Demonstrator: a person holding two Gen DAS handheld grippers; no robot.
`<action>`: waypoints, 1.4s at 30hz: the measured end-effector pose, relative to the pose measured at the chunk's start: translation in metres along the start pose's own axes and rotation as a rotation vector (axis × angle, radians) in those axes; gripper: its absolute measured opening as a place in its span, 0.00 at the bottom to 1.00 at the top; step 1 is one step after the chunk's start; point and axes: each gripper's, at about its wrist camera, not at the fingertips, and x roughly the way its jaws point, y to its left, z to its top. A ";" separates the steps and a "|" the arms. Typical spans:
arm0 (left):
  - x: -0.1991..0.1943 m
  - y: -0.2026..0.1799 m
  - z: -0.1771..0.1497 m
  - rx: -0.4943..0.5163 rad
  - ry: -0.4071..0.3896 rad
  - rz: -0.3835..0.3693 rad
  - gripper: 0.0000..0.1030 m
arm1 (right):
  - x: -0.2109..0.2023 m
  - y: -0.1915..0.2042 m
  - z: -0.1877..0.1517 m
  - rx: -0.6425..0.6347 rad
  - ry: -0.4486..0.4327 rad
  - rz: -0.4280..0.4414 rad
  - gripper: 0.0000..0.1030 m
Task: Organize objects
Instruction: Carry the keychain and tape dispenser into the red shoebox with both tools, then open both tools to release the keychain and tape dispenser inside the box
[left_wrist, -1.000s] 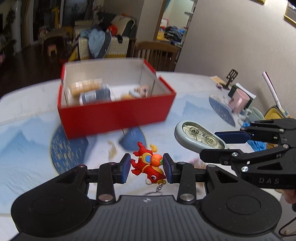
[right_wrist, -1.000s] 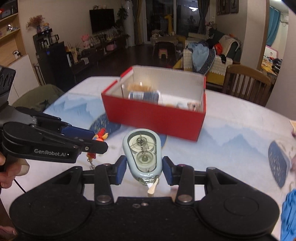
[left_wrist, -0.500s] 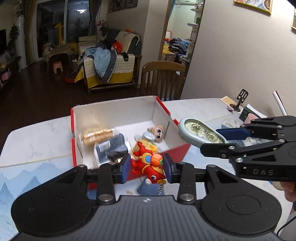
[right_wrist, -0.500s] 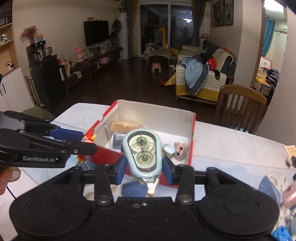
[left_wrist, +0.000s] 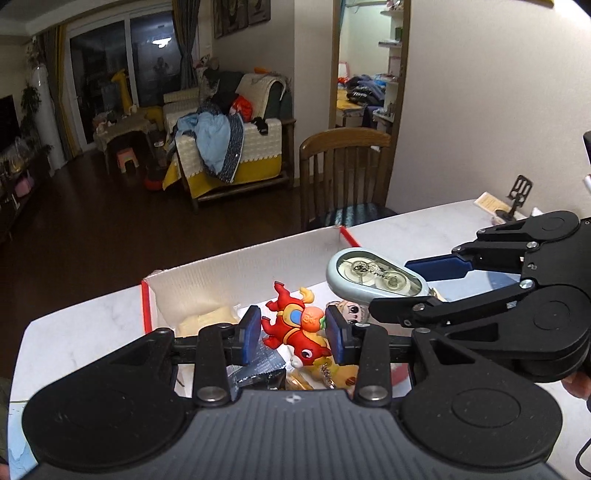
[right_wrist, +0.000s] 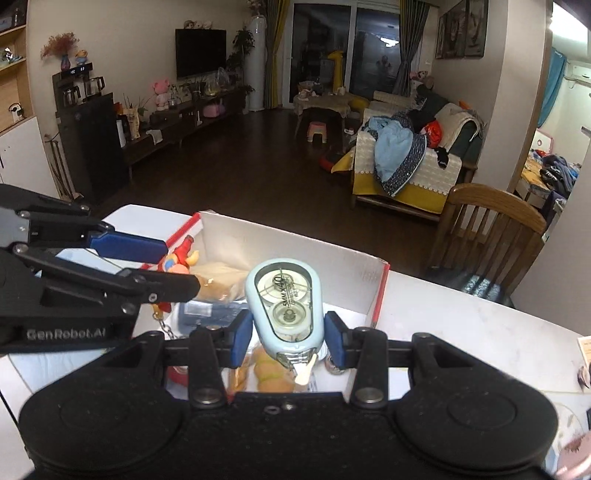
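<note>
My left gripper (left_wrist: 293, 335) is shut on a red cartoon keychain toy (left_wrist: 295, 325), its chain dangling below. My right gripper (right_wrist: 288, 334) is shut on a pale blue correction tape dispenser (right_wrist: 282, 301), tip pointing back at the camera. Both hang over the open red shoebox (left_wrist: 221, 275) with white inner walls (right_wrist: 295, 251). In the left wrist view the right gripper (left_wrist: 424, 284) sits just to the right with the dispenser (left_wrist: 375, 278). In the right wrist view the left gripper (right_wrist: 162, 266) and toy (right_wrist: 177, 258) are at the left. Inside the box lie a big-eyed doll head (left_wrist: 351, 310), a dark packet and yellowish items.
The box rests on a white marble-look table (left_wrist: 92, 317). A wooden chair (left_wrist: 343, 177) stands beyond the table's far edge. A phone stand (left_wrist: 515, 197) and a card sit at the table's far right. A dark floor and a sofa piled with clothes (right_wrist: 406, 155) lie beyond.
Both grippers have travelled forward from in front of the box to above its open interior, each keeping its object clamped. The box now fills the space directly beneath the fingers.
</note>
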 end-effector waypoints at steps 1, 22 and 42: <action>0.007 0.000 0.001 0.001 0.006 0.005 0.35 | 0.007 -0.001 0.002 0.004 0.008 0.000 0.40; 0.107 0.014 -0.021 -0.039 0.208 0.017 0.35 | 0.117 -0.021 0.012 0.062 0.155 -0.015 0.37; 0.136 0.016 -0.033 -0.070 0.310 0.013 0.43 | 0.152 -0.020 0.020 0.118 0.224 -0.021 0.43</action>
